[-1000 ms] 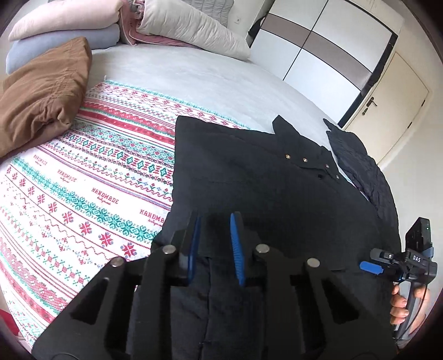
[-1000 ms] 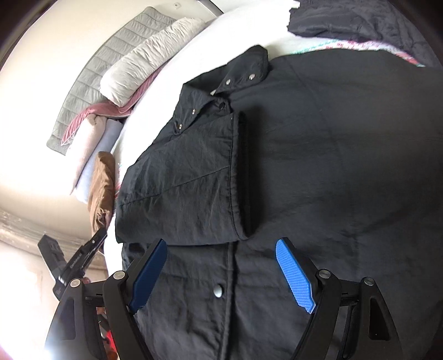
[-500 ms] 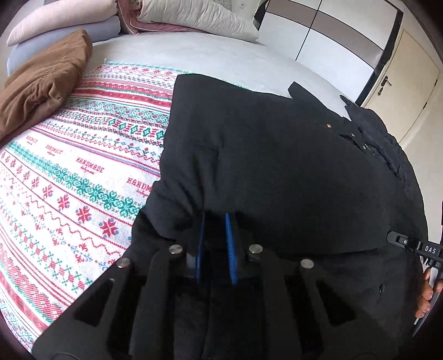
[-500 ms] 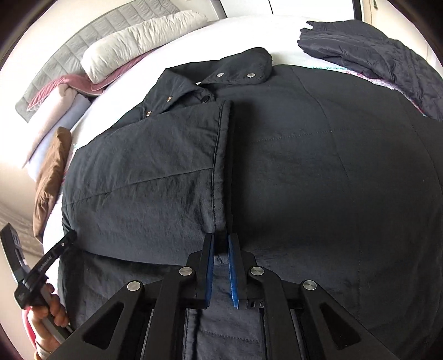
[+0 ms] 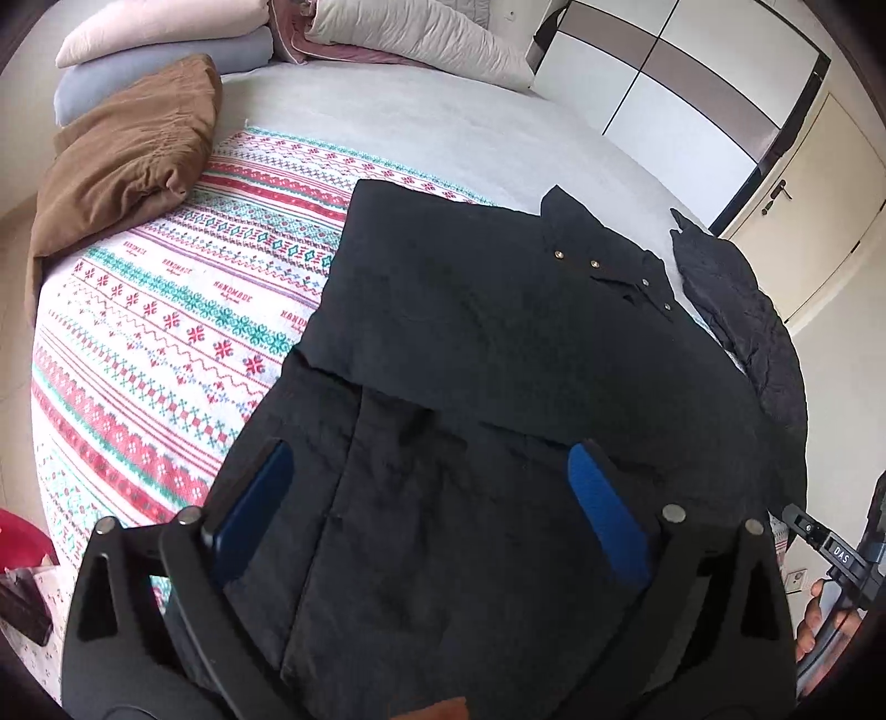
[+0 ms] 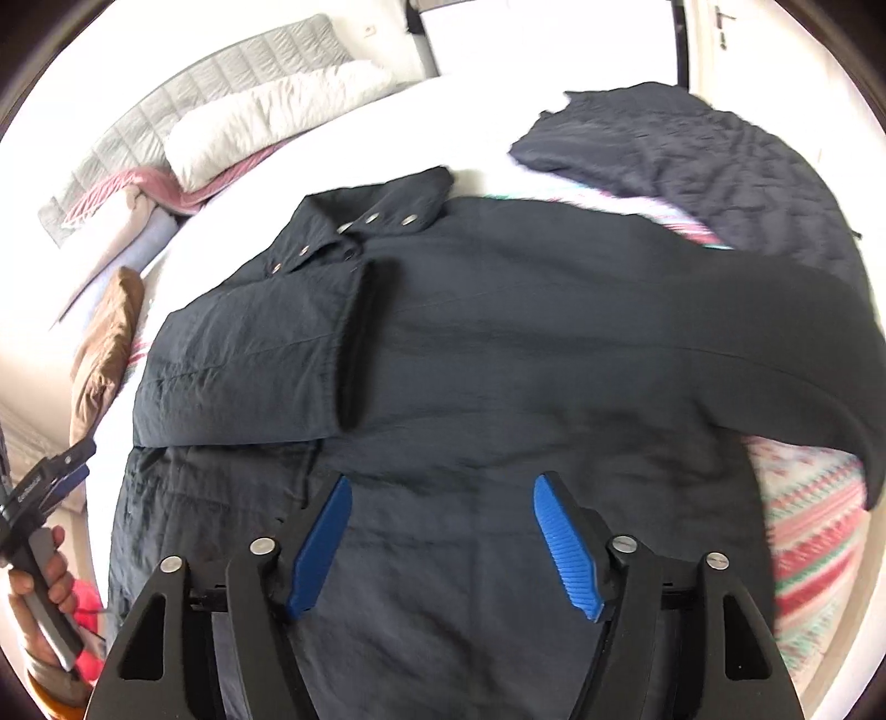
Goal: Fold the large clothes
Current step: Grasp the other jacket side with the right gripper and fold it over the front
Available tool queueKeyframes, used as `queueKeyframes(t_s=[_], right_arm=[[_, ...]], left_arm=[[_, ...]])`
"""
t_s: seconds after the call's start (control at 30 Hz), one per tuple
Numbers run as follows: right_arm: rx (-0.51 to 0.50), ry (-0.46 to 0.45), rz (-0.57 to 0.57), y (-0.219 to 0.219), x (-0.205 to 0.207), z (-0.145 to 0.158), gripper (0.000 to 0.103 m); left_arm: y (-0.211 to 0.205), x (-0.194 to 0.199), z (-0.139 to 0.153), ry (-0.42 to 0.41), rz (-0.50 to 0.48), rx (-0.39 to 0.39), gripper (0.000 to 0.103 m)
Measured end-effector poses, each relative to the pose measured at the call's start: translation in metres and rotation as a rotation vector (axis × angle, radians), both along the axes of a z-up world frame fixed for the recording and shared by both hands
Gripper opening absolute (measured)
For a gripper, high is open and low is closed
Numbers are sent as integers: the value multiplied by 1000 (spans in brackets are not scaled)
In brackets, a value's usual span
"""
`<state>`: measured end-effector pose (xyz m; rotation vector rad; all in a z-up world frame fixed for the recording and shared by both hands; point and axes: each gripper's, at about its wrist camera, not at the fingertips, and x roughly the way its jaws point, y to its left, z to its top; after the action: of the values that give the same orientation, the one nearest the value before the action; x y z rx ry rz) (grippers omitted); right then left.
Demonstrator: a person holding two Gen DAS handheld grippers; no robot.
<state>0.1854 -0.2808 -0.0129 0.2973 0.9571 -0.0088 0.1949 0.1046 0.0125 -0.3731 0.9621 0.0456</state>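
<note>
Black quilted snap-front jacket lies flat on the bed, collar at the far end, hem nearest the person, resting partly on the red-and-teal patterned knit blanket and partly on the plain grey sheet. One sleeve is folded in across the chest, cuff edge near the snap placket; the other sleeve still drapes out over the right side onto the blanket, so my read is that side is the remaining fold. Left gripper has just been opening: blue pads spread wide, nothing between them, hovering above the lower panel near the hem. Right gripper has likewise just been opening, pads well apart, no cloth pinched, just over the front below the folded sleeve. Both point steeply down at the fabric, which suits a release-and-reposition rather than a carry. Each view catches the other handle and a hand at the frame edge, so the two tools flank the jacket's lower half. A second dark quilted garment sits crumpled at the far right, touching or overlapping the jacket's shoulder; can't tell which. Brown folded cloth and stacked pillows sit far left, clear of the work.
</note>
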Motion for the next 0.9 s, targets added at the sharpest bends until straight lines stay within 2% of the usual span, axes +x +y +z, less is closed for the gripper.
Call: queueKeyframes(t_s=[0.17, 0.3, 0.37, 0.47, 0.63, 0.73, 0.9], right_arm=[[-34, -32, -107, -56, -46, 16, 77], [-68, -26, -165, -101, -75, 20, 81], [-59, -24, -212, -128, -89, 20, 81], [39, -28, -288, -173, -106, 14, 81], [208, -40, -429, -237, -115, -11, 81], [354, -47, -503, -265, -114, -38, 81], [539, -44, -644, -293, -106, -95, 81]], left_arm=[[-26, -24, -1, 30, -58, -24, 100], [-46, -34, -12, 29, -109, -86, 100], [-56, -37, -21, 11, -116, -63, 100], [-68, -30, -33, 32, -130, -7, 100], [-75, -27, -29, -28, -143, -12, 100], [-76, -26, -29, -41, -164, -43, 100], [-77, -21, -38, -18, -154, -21, 100]])
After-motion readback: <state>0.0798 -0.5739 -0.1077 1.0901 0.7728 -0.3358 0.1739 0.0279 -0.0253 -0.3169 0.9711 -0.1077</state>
